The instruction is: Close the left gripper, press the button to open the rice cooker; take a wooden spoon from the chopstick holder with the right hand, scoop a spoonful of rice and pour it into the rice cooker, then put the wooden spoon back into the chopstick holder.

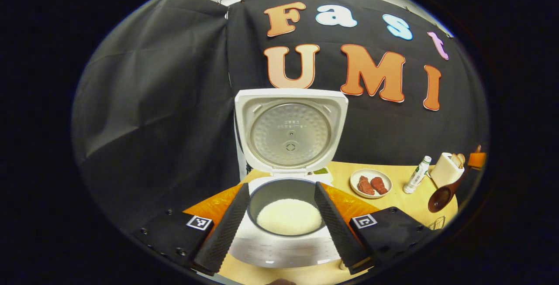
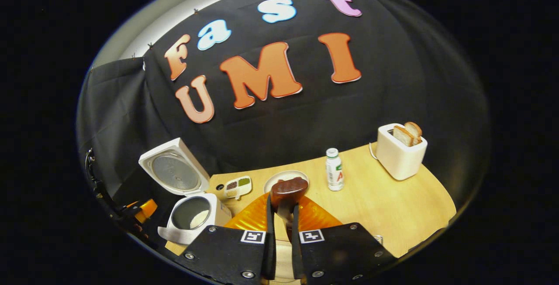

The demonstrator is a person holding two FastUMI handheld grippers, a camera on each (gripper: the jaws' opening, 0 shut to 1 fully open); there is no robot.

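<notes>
Bystanders on the desk

Beyond the fingers: a plate with two red meat pieces, a small bottle, a white toaster holding bread, and a seasoning dish.

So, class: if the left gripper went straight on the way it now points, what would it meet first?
Probably the open rice cooker: the left gripper frames its pot of rice, the raised lid behind. Depth is unclear.
</notes>
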